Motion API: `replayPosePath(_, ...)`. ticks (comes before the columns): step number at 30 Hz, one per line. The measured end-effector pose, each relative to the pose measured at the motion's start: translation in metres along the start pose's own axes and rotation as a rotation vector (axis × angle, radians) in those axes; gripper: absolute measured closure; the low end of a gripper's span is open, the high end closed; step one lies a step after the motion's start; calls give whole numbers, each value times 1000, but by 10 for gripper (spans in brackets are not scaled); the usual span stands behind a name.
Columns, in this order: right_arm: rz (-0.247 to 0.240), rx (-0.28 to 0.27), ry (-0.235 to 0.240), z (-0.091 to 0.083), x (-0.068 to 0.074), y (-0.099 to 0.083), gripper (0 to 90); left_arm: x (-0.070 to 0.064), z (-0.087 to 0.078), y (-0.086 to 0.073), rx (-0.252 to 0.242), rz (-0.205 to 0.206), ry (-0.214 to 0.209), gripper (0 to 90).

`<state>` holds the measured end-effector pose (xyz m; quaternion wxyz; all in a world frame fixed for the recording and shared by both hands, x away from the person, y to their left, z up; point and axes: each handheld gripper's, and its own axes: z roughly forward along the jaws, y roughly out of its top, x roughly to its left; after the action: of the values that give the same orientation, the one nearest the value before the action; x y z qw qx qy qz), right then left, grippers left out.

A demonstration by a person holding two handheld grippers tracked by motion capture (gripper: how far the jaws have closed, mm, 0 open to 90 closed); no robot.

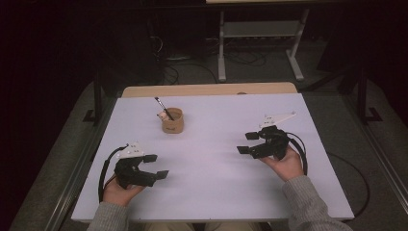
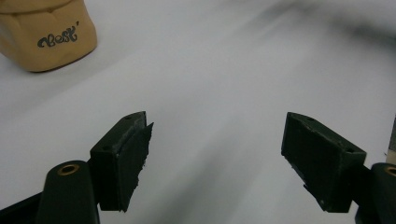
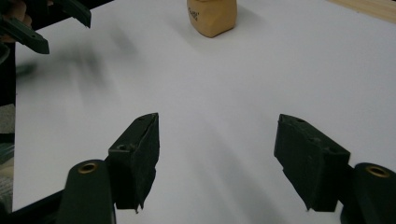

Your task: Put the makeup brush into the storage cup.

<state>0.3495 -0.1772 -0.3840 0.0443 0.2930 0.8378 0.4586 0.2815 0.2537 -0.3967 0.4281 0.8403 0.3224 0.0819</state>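
1. Jaws on the left gripper (image 1: pixel 156 165) stand wide apart with nothing between them, and the right gripper (image 1: pixel 248 143) is spread the same way and empty. Neither one touches anything, so every risk lies in the approach, as I judge it.

2. Cup (image 1: pixel 172 120), a tan one with dark lettering, stands upright on the white table (image 1: pixel 216 183) toward the far side, left of centre and well apart from both grippers. In the left gripper view it sits at the upper left (image 2: pixel 46 35); in the right gripper view it is far ahead (image 3: pixel 211 16).

3. Pen (image 1: pixel 163 108), or a thin dark stick, leans out of the cup toward the far left, beside something pale that I cannot make out. A jaw coming in low from the near side could knock the rim and tip the cup, which looks light.

4. Pinching the stick high up could lever the cup over, since it rests against the rim.

5. Closing on the rounded cup wall off centre could squeeze it out sideways across the smooth table.

6. Cables trailing from each gripper could drag if both hands reach in together, and the 2 grippers could collide at the cup.
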Motion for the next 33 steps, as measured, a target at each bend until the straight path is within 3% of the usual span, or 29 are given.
replayPosePath(18,6,-18,-7,-7,6,-15,281,0,-1,-1,1,-1,13,218)
replayPosePath(25,32,-16,-11,-9,5,-26,271,1,-2,-2,1,-1,12,216)
replayPosePath(33,34,-45,-26,-19,6,-37,271,1,-1,-2,4,-1,10,215)
